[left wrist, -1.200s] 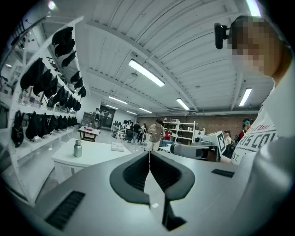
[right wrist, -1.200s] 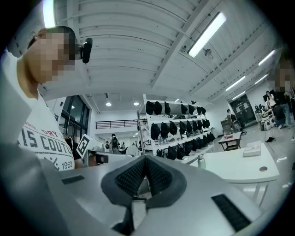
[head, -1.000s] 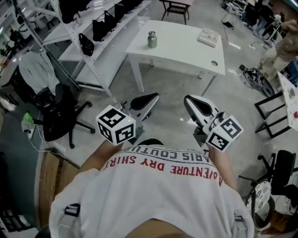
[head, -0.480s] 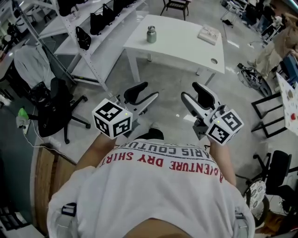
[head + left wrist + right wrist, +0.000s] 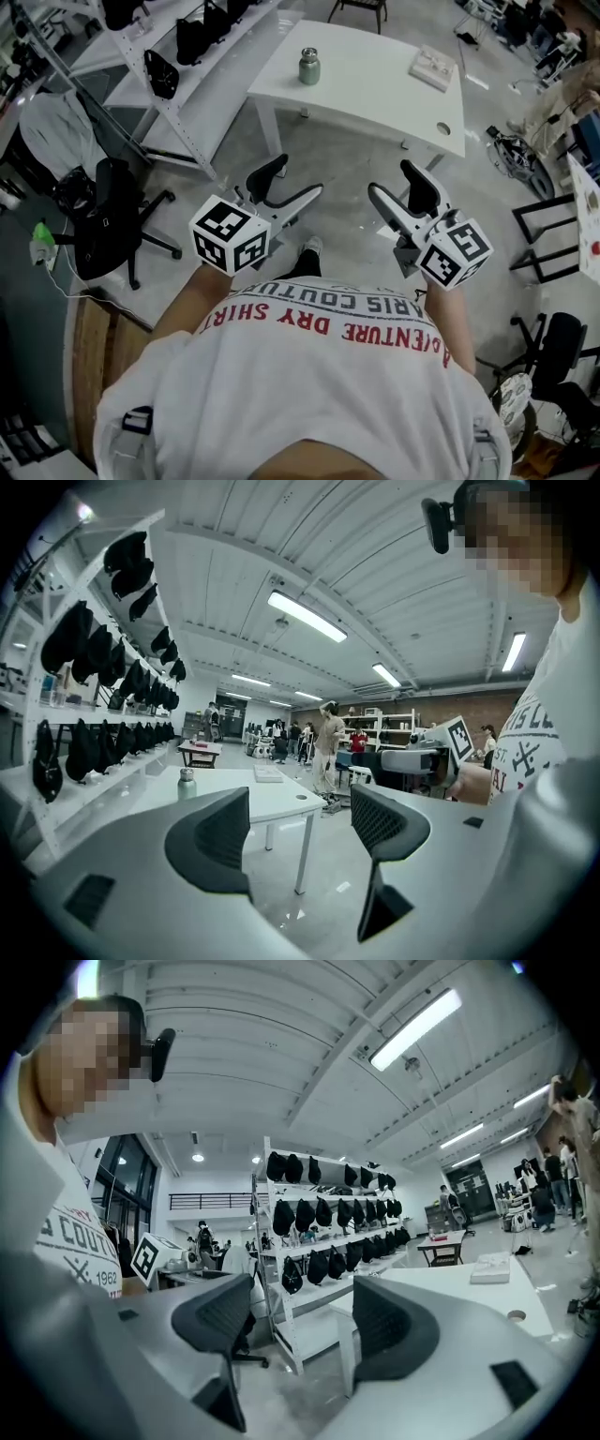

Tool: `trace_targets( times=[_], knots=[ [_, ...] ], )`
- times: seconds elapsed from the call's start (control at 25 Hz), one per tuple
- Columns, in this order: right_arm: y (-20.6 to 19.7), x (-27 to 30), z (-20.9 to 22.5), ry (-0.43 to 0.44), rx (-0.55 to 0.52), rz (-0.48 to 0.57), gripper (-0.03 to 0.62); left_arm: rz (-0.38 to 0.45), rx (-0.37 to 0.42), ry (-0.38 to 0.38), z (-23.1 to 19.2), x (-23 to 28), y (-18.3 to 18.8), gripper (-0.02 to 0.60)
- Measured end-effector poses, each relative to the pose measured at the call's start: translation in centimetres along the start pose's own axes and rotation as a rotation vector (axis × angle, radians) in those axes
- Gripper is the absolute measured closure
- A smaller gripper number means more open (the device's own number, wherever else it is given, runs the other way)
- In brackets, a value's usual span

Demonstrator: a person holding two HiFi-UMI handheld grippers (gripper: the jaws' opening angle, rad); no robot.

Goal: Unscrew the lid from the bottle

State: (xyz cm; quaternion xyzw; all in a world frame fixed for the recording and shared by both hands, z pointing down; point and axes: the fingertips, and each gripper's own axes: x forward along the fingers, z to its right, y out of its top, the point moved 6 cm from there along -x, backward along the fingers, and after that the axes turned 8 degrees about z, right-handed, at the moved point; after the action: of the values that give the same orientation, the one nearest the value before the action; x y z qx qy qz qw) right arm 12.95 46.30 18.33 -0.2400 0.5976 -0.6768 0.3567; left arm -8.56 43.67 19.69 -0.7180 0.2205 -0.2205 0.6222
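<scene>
We hold both grippers out over the floor (image 5: 328, 178), well short of the surface (image 5: 375, 94). The left gripper (image 5: 298, 178) has its jaws wide apart, having just been opening, and nothing stands between them. The right gripper (image 5: 389, 178) is alike: its jaws are spread wide after just opening, and the gap is empty.

The bottle (image 5: 308, 68), small and metal, stands upright at the far left part of the white surface, well apart from both pairs of jaws. Its lid (image 5: 308, 53) is on. In the left gripper view the bottle shows far off, above the left-hand jaw and not in the gap. The right gripper view does not show it; there the jaws frame the shelf rack (image 5: 187, 94) hung with black bags, with the near edge of the surface to the right.

A flat white book (image 5: 430, 70) lies at the far right of the surface, well apart from the bottle. A black office chair (image 5: 108, 220) stands at the near left, beside the rack.
</scene>
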Motion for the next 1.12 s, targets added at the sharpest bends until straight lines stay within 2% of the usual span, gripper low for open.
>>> trace_targets(
  times=[0.52,0.84,1.12],
  knots=[
    [-1.8,13.0,11.2,-0.008,0.049,-0.077,0.269,-0.059,-0.077,0.003,-13.4,10.5,-0.9,0.241],
    [-2.7,20.6,17.3,-0.022,0.059,-0.115,0.269,-0.061,-0.05,0.007,-22.2,16.2,-1.1,0.241],
    [-4.1,22.6,20.3,-0.06,0.065,-0.149,0.269,-0.087,-0.036,0.025,-27.0,20.2,-3.5,0.241]
  ],
)
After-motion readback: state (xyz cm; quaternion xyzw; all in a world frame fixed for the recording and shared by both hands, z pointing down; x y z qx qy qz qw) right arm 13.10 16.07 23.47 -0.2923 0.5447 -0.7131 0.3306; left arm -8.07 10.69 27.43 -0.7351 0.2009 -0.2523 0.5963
